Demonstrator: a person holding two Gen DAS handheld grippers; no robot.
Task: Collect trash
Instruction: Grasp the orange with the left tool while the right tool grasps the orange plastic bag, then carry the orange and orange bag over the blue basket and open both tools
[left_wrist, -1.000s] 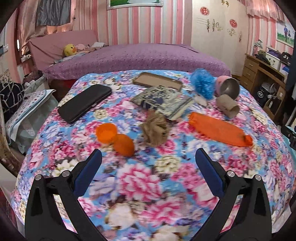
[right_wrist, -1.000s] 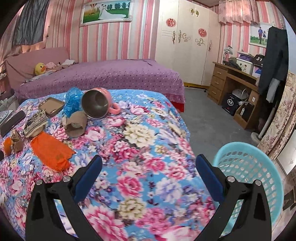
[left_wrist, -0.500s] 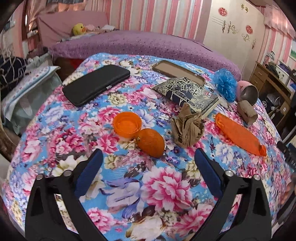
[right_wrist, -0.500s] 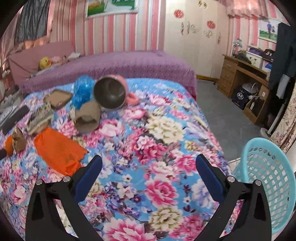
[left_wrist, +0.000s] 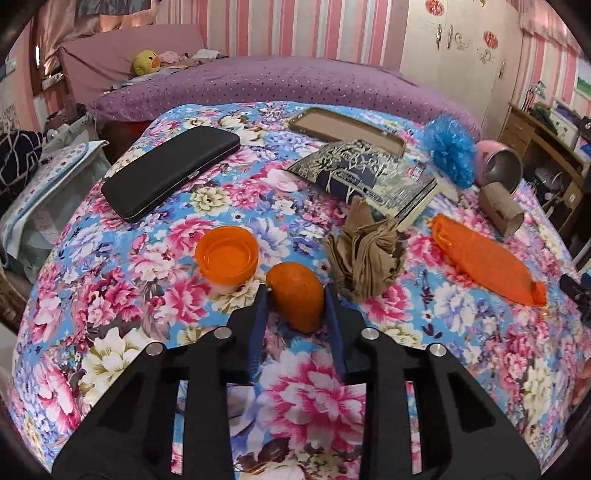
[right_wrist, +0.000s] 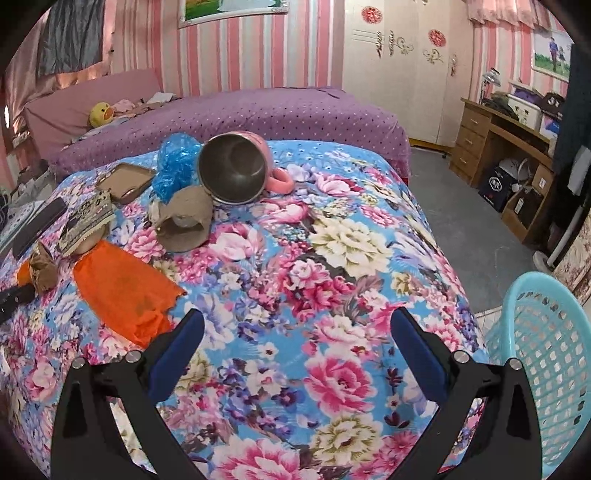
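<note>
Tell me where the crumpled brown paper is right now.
In the left wrist view, the crumpled brown paper lies mid-bed, just right of the orange peel the left gripper is closing on, below the book.

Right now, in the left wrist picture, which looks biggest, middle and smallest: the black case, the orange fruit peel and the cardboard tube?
1. Black case looks clearly biggest.
2. Orange fruit peel
3. Cardboard tube
The peel and the tube look nearly alike, and the peel sits much closer to the camera, so their order is unsure.

a black case (left_wrist: 170, 171), a book (left_wrist: 369, 177) and a pink mug (right_wrist: 236, 168) lie on the floral bedspread (right_wrist: 332, 295)
</note>
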